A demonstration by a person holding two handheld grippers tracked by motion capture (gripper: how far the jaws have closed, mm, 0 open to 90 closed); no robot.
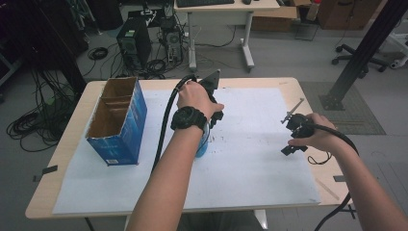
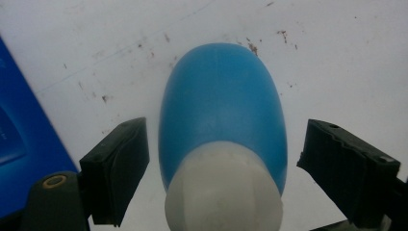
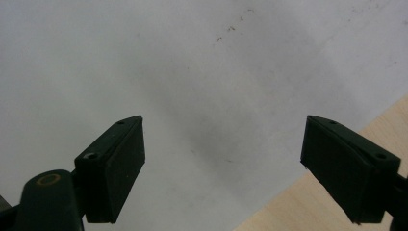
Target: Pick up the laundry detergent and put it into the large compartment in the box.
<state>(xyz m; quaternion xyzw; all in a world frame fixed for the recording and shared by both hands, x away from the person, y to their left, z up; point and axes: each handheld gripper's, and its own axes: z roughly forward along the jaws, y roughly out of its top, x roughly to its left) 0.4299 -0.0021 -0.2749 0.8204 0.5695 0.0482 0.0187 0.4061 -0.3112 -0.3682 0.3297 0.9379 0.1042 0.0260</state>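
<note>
A blue bottle [image 2: 221,106] with a white cap [image 2: 223,192] stands on the white paper sheet [image 1: 250,144]. My left gripper [image 2: 226,132] is open and hangs over it, one jaw on each side of the bottle with a gap to each. From above, the left gripper [image 1: 208,126] sits under the person's hand near the table's middle, and the bottle [image 1: 202,147] peeks out below the wrist. My right gripper [image 3: 223,139] is open with nothing between its jaws, over bare paper. In the high view the right gripper [image 1: 290,138] is held low at the right side.
An open blue cardboard box [image 1: 118,120] with dividers stands at the left of the table, close to the bottle; its blue wall [image 2: 19,139] shows beside the left jaw. The wooden table edge [image 3: 288,207] lies near the right gripper. Beyond the table stand computers, cables and a desk.
</note>
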